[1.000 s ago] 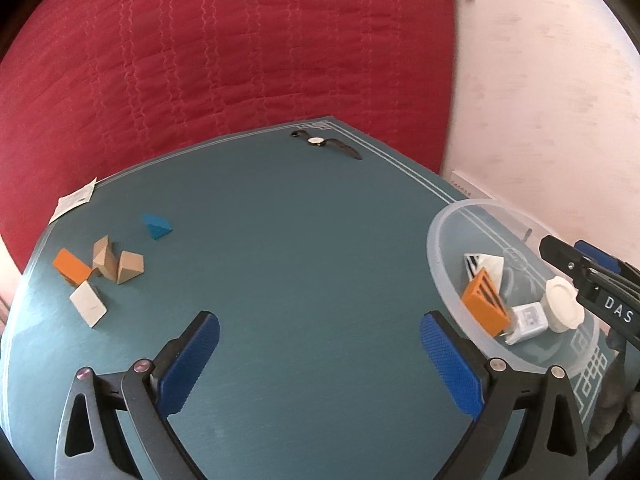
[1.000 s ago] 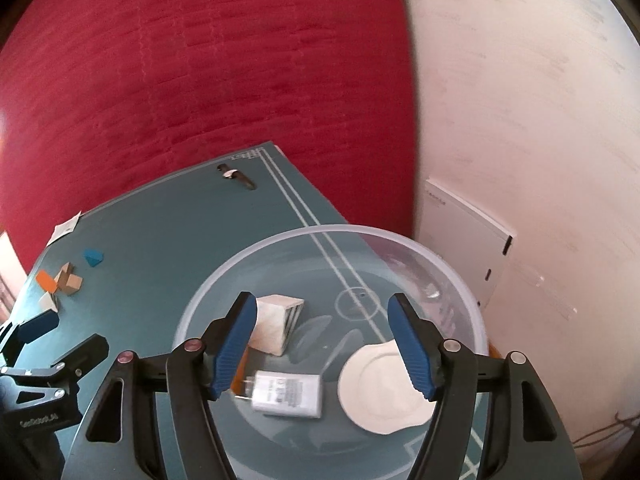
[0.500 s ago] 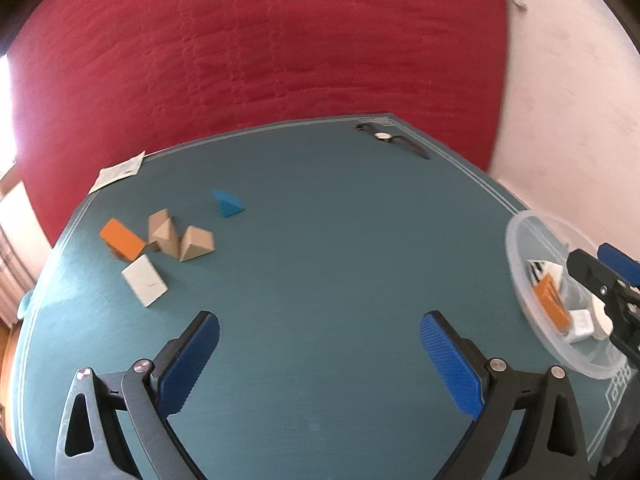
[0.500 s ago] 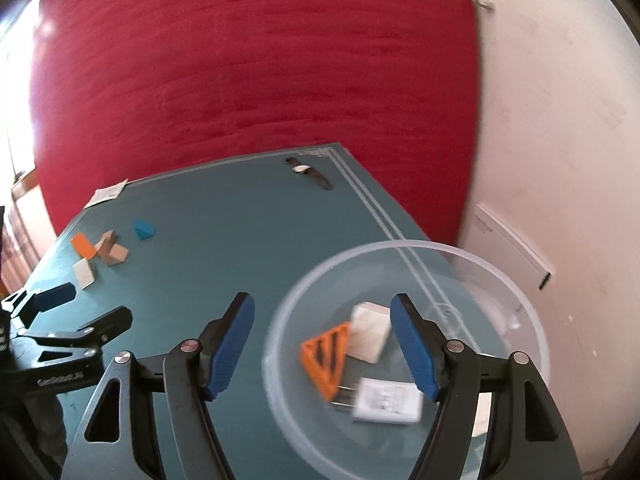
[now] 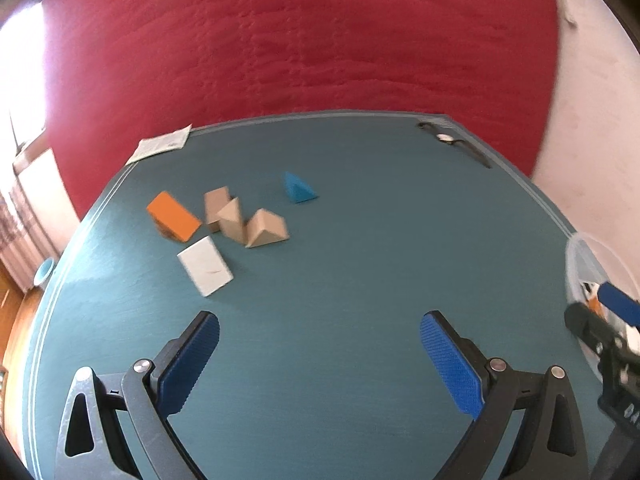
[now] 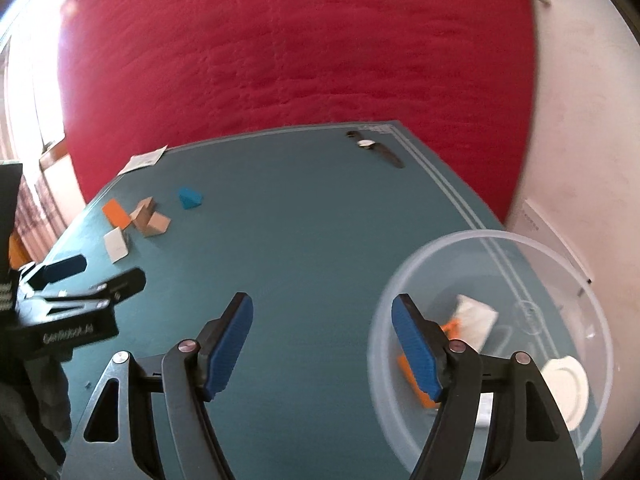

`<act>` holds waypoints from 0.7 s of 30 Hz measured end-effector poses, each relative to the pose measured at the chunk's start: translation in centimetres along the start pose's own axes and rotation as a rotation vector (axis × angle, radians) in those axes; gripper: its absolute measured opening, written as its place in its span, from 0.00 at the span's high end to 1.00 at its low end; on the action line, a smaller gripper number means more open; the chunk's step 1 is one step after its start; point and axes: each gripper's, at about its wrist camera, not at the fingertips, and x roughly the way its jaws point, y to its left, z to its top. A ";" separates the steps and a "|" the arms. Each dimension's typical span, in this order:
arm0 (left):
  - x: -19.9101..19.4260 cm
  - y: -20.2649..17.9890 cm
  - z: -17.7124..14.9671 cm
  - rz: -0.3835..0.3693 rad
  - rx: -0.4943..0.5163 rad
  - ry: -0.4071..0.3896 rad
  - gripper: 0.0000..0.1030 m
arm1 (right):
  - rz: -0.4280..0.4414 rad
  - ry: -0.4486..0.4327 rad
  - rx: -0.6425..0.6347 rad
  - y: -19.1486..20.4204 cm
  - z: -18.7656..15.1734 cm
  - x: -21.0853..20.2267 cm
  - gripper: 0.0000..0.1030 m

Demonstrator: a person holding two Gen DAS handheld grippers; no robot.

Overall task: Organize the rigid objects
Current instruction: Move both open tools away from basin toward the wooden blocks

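Left gripper (image 5: 318,354): fingers apart, empty, facing blocks (image 5: 244,226) far left on tabletop (image 5: 360,260).
Right gripper (image 6: 322,348): fingers apart, empty, beside bowl (image 6: 596,304).
Advice: straddle one block squarely before closing.

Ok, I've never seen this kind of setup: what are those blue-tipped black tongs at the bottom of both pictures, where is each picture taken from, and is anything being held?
Those are two handheld grippers, one in each of a person's hands, each carrying a camera that looks along its fingers. One picture is from the left gripper, the other from the right gripper. Both are open and hold nothing. On the teal table lie an orange flat block, a white flat block, tan wooden blocks and a blue wedge. A dark wristwatch and a paper slip lie near the far edge. The clear plastic bowl on the right already contains several items, including a white round lid.
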 end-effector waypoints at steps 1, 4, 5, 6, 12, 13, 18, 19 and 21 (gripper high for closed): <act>0.2 0.7 0.1 0.012 -0.014 0.005 0.01 | 0.011 0.007 -0.013 0.6 0.0 0.3 0.29; 0.5 2.2 0.4 0.047 -0.045 0.009 0.01 | 0.036 0.020 -0.044 2.0 -0.2 1.1 0.28; 0.8 2.9 0.6 0.061 -0.061 0.014 0.01 | 0.044 0.027 -0.053 2.5 -0.3 1.5 0.28; 0.9 3.5 0.6 0.070 -0.073 0.019 0.01 | 0.057 0.041 -0.060 3.1 -0.4 2.0 0.28; 2.2 6.8 1.0 0.112 -0.147 0.061 0.01 | 0.103 0.081 -0.098 5.5 -1.1 3.4 0.28; 2.4 7.2 1.1 0.120 -0.156 0.065 0.01 | 0.108 0.083 -0.101 5.7 -1.1 3.4 0.28; 3.3 8.4 1.9 0.154 -0.186 0.082 0.01 | 0.139 0.095 -0.120 6.8 -1.4 3.9 0.28; 3.7 8.4 2.2 0.160 -0.189 0.085 0.01 | 0.142 0.099 -0.122 6.9 -1.4 4.1 0.28; 4.1 8.5 2.6 0.168 -0.191 0.089 0.01 | 0.149 0.106 -0.121 7.0 -1.4 4.3 0.28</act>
